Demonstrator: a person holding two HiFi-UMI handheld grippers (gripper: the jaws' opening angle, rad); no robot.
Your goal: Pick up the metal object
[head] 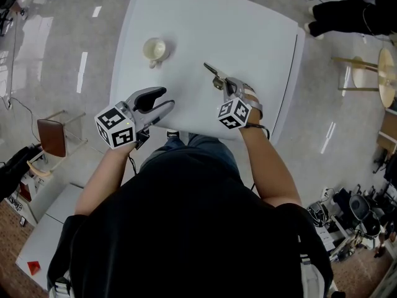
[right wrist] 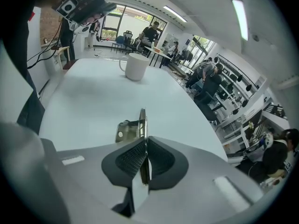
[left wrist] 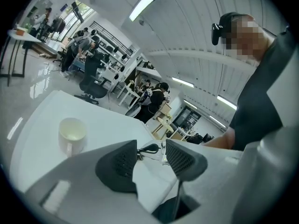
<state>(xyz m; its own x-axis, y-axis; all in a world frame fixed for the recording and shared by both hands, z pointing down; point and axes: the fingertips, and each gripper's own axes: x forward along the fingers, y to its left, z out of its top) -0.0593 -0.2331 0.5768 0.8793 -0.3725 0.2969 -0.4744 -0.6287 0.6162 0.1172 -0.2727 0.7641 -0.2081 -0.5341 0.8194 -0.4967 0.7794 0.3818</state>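
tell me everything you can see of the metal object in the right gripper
The metal object is silvery and shiny: a thin flat strip seen edge-on, with a small side plate bearing a round hole and a coil spring at the join. The right gripper is shut on the strip's near end, its dark ribbed fingers pressing both faces. The rest points away over the white table; whether it touches that isn't clear.

Glossy pale floor (head: 62, 42) w/ white table (head: 273, 23), brown chair (head: 51, 135) left, round wooden table (head: 386, 73) right, ceiling strip lights (left wrist: 141, 6), windows (right wrist: 126, 20) far.
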